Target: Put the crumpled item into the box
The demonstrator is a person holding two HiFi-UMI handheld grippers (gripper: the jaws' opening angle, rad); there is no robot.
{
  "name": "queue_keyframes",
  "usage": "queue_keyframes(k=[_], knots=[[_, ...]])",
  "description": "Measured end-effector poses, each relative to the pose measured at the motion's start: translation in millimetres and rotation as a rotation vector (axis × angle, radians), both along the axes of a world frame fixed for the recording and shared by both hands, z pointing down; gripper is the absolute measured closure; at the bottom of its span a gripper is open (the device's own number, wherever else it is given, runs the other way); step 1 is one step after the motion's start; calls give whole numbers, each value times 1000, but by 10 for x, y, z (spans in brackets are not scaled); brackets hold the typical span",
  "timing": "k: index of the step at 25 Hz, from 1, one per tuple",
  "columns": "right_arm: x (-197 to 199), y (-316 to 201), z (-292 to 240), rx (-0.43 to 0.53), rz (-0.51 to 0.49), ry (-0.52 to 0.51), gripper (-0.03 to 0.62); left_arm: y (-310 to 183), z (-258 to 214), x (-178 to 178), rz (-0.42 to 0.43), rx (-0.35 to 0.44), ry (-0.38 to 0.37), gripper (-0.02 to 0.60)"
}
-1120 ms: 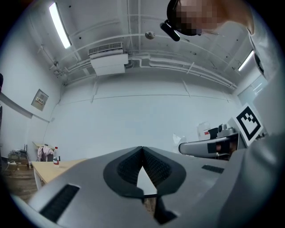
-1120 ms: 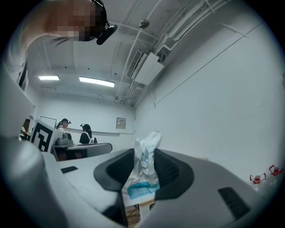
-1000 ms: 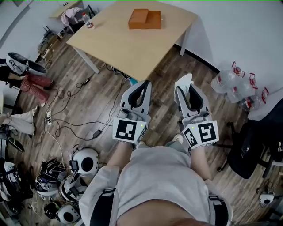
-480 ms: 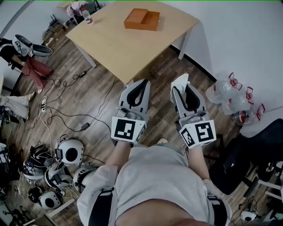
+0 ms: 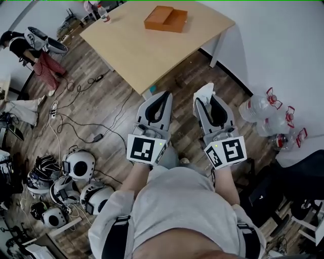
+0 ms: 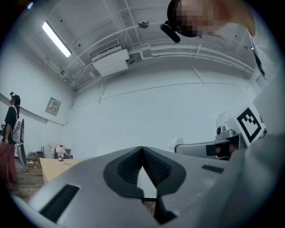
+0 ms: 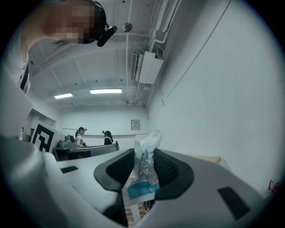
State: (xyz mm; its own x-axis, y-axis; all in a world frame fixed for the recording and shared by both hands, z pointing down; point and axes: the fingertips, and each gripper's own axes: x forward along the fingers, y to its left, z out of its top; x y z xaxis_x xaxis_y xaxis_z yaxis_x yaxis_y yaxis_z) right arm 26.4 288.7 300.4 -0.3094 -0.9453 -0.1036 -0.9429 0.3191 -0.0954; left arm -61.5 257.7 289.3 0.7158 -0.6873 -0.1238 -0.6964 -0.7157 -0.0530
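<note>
An open orange-brown box [image 5: 166, 19] lies on the far part of a light wooden table [image 5: 136, 50]. My right gripper [image 5: 205, 96] is held level over the floor near the table's near corner, shut on a crumpled white wrapper [image 5: 204, 92]. In the right gripper view the wrapper [image 7: 143, 169], with blue print, sticks up between the ribbed pads [image 7: 167, 168] of my right gripper [image 7: 144, 153]. Beside it my left gripper [image 5: 163, 93] is shut with nothing in it. In the left gripper view, the tips of my left gripper [image 6: 141, 149] meet.
Several white helmets [image 5: 76, 164] and cables [image 5: 76, 126] lie on the wooden floor at left. Large water bottles [image 5: 263, 111] stand by the white wall at right, next to a black chair [image 5: 298, 177]. A person [image 5: 40, 55] sits at upper left. A small bottle [image 5: 105, 12] stands on the table.
Both grippers have moved together across the floor toward the table's near corner. The helmets and cables have slid up the head view. The wrapper stays gripped.
</note>
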Motion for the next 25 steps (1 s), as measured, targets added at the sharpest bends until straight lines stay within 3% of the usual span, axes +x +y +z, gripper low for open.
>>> queue_keyframes(k=[9,25], knots=[[274,-591,28,-5,11,-8,450,-616,86,233,-13,-22,6,568],[685,-2171,-135,21,25,-3,448,-2192,-73,690,16,9,26,568]])
